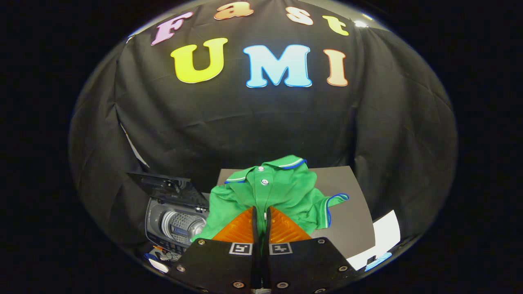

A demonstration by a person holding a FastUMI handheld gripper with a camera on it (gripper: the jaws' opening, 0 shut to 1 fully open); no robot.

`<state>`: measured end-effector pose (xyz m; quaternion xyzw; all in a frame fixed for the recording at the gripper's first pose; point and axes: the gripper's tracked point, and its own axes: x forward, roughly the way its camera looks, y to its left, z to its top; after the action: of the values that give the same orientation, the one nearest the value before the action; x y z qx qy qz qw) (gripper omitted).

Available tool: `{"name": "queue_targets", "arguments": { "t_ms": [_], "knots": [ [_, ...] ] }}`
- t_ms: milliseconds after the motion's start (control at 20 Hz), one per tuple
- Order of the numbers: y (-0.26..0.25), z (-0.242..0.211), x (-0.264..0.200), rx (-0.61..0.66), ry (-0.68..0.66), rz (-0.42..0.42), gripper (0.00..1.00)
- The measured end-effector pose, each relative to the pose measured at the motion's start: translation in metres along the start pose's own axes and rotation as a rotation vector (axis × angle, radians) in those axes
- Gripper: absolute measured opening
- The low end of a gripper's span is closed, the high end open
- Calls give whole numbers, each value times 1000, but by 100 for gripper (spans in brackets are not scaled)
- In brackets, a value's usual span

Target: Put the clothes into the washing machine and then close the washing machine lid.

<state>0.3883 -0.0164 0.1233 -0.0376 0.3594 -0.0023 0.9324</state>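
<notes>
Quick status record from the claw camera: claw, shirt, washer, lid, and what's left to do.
claw: claw closed on a fold of the green polo shirt
shirt: bunched up, hanging from the fingers above the grey board, collar up
washer: toy washing machine beside the shirt, drum visible
lid: lid raised open
left to do: shirt not yet in the drum; lid not yet closed

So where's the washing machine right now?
The washing machine sits low to the left of the claw, lid up, right beside the green shirt pinched between the claw's fingers.
</notes>
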Motion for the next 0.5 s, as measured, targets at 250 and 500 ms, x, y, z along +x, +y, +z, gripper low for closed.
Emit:
{"name": "queue_targets", "arguments": {
  "t_ms": [250,500],
  "knots": [
    [67,9,-39,-66,-18,79,1],
    [133,14,-73,-207,-44,180,1]
  ]
}}
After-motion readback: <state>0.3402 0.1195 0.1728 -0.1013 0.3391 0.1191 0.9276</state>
